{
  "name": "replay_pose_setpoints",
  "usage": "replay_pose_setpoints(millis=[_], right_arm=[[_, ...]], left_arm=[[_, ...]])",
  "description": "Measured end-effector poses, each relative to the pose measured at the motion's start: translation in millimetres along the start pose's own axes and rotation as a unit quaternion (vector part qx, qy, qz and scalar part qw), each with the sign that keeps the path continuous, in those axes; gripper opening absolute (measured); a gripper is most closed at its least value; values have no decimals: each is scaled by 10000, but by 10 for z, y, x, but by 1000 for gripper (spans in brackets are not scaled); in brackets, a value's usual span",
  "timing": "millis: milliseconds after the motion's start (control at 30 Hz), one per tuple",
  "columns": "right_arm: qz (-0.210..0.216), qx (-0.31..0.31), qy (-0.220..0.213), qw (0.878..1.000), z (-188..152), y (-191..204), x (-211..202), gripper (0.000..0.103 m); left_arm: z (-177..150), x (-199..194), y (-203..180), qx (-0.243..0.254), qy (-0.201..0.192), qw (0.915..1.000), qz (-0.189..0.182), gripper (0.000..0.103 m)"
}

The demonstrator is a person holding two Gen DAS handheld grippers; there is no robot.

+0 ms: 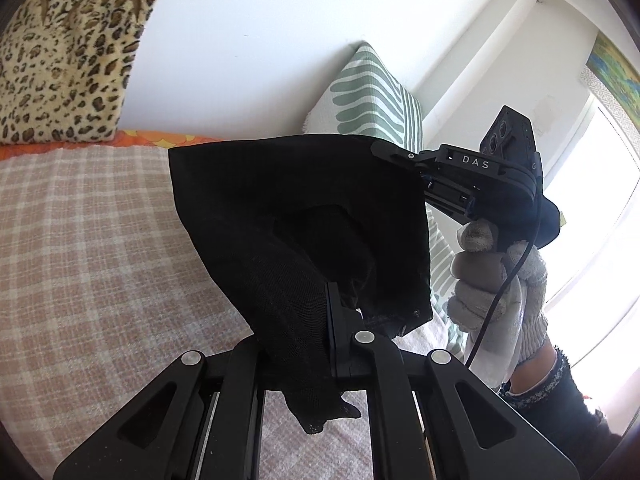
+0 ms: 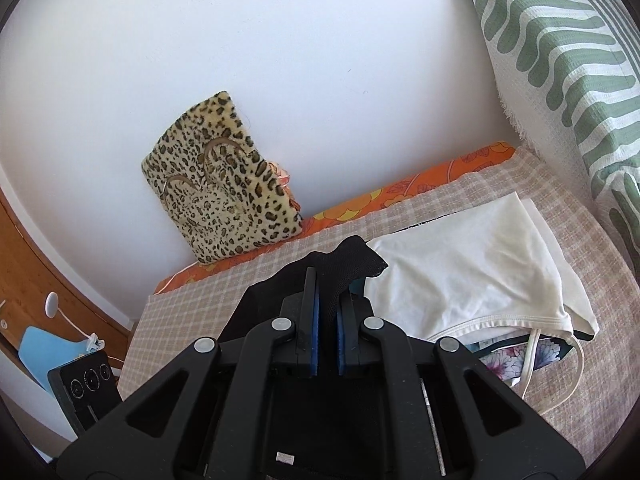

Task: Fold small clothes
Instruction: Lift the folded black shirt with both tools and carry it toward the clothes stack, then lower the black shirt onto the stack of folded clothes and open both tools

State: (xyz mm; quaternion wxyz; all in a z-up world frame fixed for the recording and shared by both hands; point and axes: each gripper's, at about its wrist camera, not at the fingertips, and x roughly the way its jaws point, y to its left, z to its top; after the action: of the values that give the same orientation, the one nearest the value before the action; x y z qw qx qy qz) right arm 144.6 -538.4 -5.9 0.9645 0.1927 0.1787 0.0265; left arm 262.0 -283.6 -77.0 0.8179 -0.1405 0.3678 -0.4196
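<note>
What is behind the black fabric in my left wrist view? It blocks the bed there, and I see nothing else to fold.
Observer: The right wrist view shows a white cotton garment lying flat on the checked beige bed cover.
Operator: Anything under it?
Observer: Yes, a floral printed cloth sticks out below its lower edge, with thin white straps trailing over it.
Operator: Is the right gripper really pinching the black mesh garment?
Observer: Yes. The right gripper has blue pads closed on the black mesh garment, whose corner pokes up above them.
</note>
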Motion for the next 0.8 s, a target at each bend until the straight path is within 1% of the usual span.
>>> replay_pose_setpoints(millis=[133, 267, 467, 567, 633, 800], right_arm=[[-81, -16, -44, 10000, 200, -204, -20, 7], [-86, -162, -153, 9997, 438, -351, -20, 7], [-196, -293, -221, 9991, 759, -702, 125, 7], [-235, -320, -195, 9990, 856, -913, 247, 7], [-199, -266, -165, 9993, 895, -1054, 341, 7], [-84, -212, -82, 9997, 927, -1324, 609, 7]], left_arm=[[137, 224, -91, 153, -55, 9999, 20, 7], [252, 484, -205, 285, -113, 9995, 8, 7], [383, 955, -330, 516, -120, 9986, 92, 7], [419, 1173, -355, 627, -122, 9978, 188, 7], [420, 1305, -324, 597, -89, 9979, 217, 7], [335, 1551, -289, 737, 54, 9964, 410, 7]])
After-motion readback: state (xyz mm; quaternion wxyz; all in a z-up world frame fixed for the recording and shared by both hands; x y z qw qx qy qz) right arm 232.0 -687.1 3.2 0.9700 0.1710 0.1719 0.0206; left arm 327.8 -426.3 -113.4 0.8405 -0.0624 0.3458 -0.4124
